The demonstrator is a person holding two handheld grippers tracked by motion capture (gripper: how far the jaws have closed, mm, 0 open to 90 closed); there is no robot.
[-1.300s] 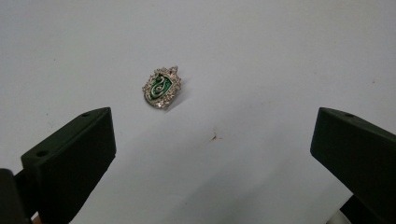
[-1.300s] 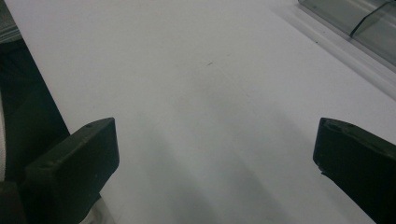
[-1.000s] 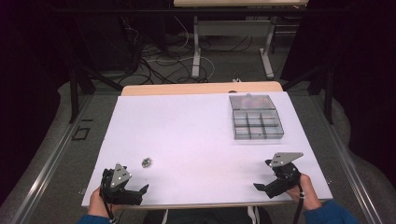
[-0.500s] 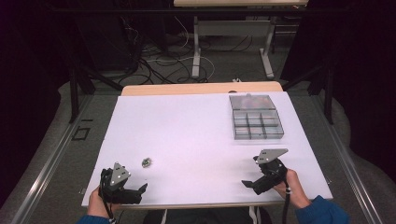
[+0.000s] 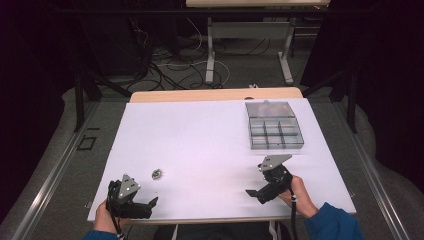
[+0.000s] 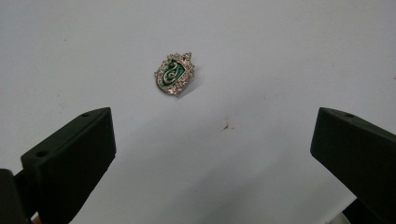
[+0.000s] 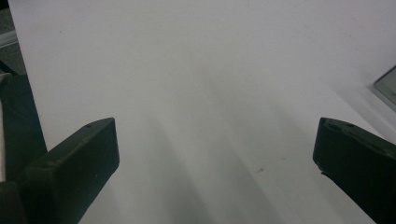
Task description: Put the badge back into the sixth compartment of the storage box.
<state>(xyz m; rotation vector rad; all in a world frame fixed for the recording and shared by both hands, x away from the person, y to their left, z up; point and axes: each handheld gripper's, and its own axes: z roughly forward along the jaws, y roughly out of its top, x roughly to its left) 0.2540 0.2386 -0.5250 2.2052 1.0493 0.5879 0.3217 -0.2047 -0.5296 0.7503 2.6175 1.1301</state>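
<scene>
While my left gripper (image 6: 212,158) holds its matte black, blocky jaws spread wide and empty, a small shield-shaped badge (image 6: 174,73) lies flat just beyond them, nearer the left jaw. It is silvery metal with a bumpy, ornate edge and glossy green enamel bearing a curled snake. It rests on the smooth white surface (image 5: 200,140), near the front left. My right gripper (image 7: 215,163) also has its dull black jaws spread apart over bare white, holding nothing. Well apart, at the far right, sits a grey rectangular organiser box (image 5: 274,125) divided into small square compartments, with a clear lid.
</scene>
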